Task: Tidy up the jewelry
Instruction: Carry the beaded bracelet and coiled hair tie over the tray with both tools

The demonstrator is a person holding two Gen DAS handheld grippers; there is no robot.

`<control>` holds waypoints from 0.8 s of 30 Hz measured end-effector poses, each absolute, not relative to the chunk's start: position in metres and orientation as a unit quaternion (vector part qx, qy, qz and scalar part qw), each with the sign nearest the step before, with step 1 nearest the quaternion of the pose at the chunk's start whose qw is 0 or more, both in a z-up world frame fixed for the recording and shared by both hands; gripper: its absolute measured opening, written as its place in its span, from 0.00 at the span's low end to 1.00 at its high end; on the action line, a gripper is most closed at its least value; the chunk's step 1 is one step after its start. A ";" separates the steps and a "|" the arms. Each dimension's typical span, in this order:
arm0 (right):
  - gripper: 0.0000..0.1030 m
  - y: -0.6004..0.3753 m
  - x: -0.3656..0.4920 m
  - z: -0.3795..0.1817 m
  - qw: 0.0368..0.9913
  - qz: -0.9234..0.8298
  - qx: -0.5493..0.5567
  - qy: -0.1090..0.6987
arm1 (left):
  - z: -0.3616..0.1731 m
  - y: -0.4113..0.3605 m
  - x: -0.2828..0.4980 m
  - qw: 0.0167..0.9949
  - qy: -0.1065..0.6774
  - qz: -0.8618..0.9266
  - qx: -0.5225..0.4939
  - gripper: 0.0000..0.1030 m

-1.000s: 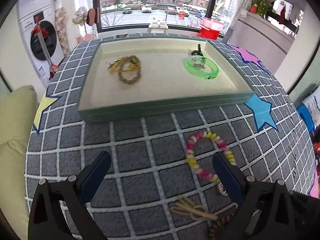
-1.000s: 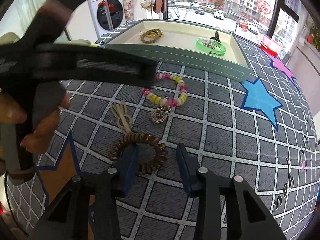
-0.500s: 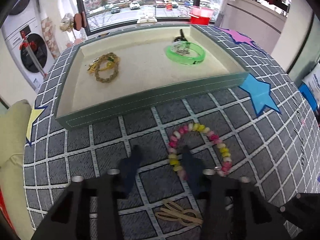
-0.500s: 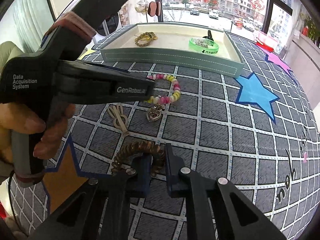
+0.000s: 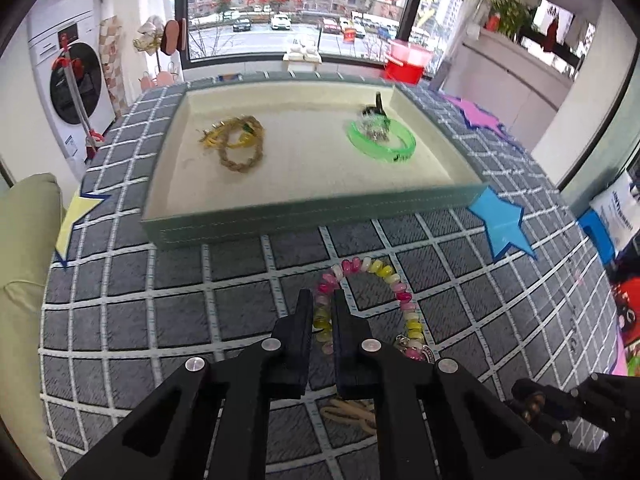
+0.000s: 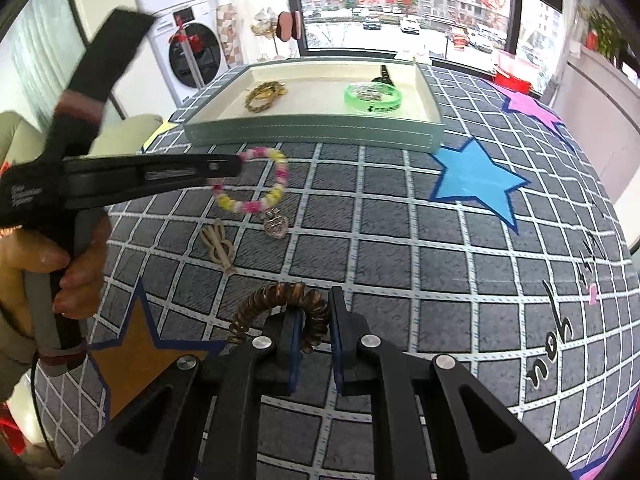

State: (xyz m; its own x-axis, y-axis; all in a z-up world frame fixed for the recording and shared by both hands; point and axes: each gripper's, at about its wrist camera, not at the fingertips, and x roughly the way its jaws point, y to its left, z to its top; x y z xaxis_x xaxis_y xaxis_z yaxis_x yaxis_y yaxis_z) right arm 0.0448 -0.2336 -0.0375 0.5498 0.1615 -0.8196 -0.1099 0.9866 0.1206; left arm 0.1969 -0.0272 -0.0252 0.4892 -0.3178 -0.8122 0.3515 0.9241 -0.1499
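My left gripper (image 5: 321, 300) is shut on the pink and yellow bead bracelet (image 5: 384, 272) with a heart charm; in the right wrist view the bracelet (image 6: 276, 192) hangs lifted above the cloth. My right gripper (image 6: 314, 304) is shut on the brown coil bracelet (image 6: 280, 294) and holds it just above the cloth. The green tray (image 5: 304, 216) lies beyond and holds a gold rope bracelet (image 5: 240, 148), a green bangle (image 5: 380, 146) and a black clip (image 5: 378, 106).
A tan wooden clip (image 6: 218, 244) lies on the grey checked cloth, left of my right gripper. A blue star patch (image 6: 476, 184) lies right of the tray. A washing machine (image 6: 192, 44) and window stand behind the table.
Both grippers closed: the left on the bead bracelet, the right on the brown coil bracelet. Both bracelets have lifted off the cloth.
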 end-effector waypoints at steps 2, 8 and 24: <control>0.13 -0.240 0.046 -0.035 0.881 0.075 0.036 0.467 | -0.018 -0.021 0.195 0.868 0.457 -0.193 0.011 0.23; 0.13 -0.251 0.047 -0.025 0.884 0.068 0.049 0.460 | 0.000 -0.005 0.190 0.881 0.435 -0.188 -0.009 0.23; 0.13 -0.271 0.085 0.015 0.895 0.062 0.075 0.435 | 0.024 0.008 0.194 0.905 0.391 -0.165 -0.024 0.23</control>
State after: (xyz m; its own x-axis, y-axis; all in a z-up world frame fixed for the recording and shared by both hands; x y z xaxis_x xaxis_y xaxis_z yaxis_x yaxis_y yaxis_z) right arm 0.0848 -0.2714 0.0154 0.6137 0.1767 -0.7695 -0.0456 0.9809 0.1888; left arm 0.1942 0.0075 0.0244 0.6398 -0.3174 -0.6999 0.2806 0.9443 -0.1718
